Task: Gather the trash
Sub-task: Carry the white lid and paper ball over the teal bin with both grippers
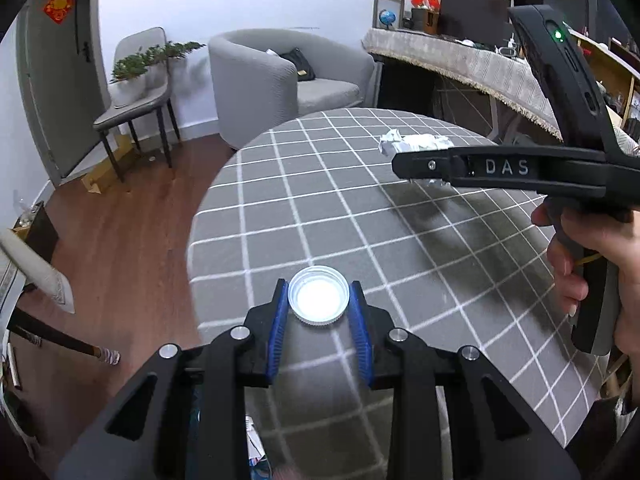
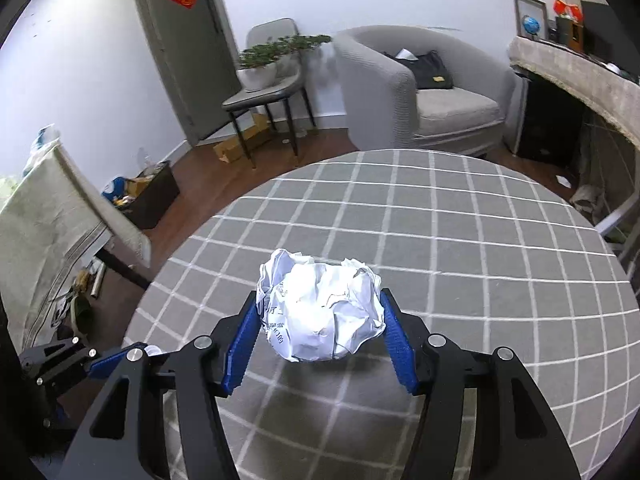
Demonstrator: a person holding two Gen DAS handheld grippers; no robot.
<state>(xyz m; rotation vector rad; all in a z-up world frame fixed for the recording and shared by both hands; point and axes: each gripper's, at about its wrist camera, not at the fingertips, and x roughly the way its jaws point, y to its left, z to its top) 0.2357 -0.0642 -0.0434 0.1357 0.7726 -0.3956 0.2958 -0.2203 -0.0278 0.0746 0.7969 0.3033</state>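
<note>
Each gripper is a black plastic linkage frame with triangular cut-outs and round silver pivot screws. The left gripper [image 1: 319,300] and the right gripper [image 2: 320,312] both carry ribbed blue pads [image 1: 279,312] on the inner finger faces. The right unit's side arm bears raised "DAS" lettering [image 1: 506,167] and a small silver screw. Its upright housing has a lit green indicator [image 1: 557,35].

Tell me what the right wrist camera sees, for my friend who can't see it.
The right tool holds a crumpled paper ball between its blue fingers, above a round table with a grey checked cloth. A grey armchair stands behind.
</note>
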